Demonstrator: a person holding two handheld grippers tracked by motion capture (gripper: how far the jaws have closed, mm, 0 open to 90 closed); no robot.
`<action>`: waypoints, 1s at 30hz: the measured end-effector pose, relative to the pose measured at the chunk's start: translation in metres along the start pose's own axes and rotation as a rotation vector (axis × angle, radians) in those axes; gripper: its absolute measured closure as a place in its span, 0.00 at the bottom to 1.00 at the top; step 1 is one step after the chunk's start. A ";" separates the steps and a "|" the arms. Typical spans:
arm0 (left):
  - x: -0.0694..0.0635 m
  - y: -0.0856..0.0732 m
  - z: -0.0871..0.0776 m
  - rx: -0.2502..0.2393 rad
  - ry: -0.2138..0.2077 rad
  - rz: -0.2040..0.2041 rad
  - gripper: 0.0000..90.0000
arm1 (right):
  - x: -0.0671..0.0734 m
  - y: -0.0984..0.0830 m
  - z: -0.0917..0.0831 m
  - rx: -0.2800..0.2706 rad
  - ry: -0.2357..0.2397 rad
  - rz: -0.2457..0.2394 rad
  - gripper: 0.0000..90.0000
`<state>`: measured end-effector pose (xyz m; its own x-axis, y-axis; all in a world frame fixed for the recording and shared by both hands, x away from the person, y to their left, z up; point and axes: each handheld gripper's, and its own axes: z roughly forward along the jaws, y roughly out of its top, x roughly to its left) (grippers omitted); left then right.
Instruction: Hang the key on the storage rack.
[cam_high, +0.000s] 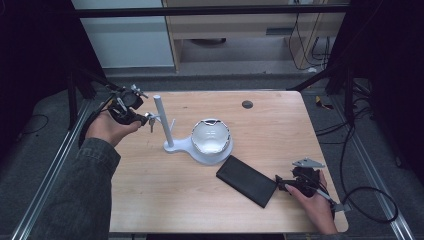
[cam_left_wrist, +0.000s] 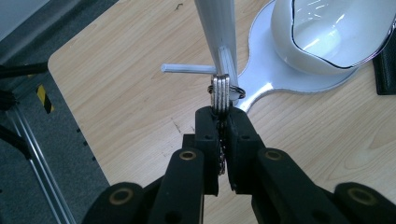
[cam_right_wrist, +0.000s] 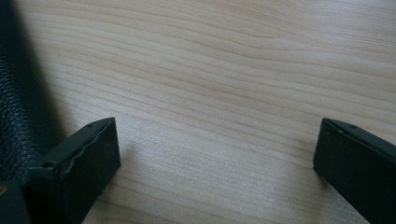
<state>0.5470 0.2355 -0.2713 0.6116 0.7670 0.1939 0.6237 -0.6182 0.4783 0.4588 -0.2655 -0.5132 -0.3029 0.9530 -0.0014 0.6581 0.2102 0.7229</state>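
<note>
- Left gripper: shown clenched on a bunch of keys, the metal pinched between both jaw tips, with a short chain hanging down in the gap behind them. In the high view it is held just left of the white stand, at about the level of the stand's pegs.
- Keys: held against the stand's upright post, at the root of a side peg; the key ring sits just right of the post. Whether the ring is already looped over a peg cannot be told, so the hanging is judged near its end, with seating and release left to do.
- White bowl: rests on the stand's round base, right of the post.
- Black wallet: lies flat on the table, right of and nearer than the stand.
- Right gripper: jaws released, spread wide over bare wood, grasping nothing; one jaw lies just beside the wallet's edge, well right of the stand.
</note>
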 end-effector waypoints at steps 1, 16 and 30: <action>0.000 0.000 0.000 -0.001 0.000 0.001 0.93 | 0.000 0.000 0.000 0.000 0.000 0.000 0.01; 0.000 -0.005 0.003 -0.023 -0.009 -0.005 0.93 | 0.000 0.000 0.000 -0.001 0.000 0.001 0.01; -0.042 -0.052 -0.020 -0.177 0.024 0.045 0.54 | 0.000 0.000 0.000 -0.001 0.003 0.004 0.01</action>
<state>0.4792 0.2388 -0.2873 0.6238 0.7445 0.2378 0.4994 -0.6137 0.6115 0.4588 -0.2653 -0.5130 -0.3020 0.9533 0.0036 0.6587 0.2059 0.7237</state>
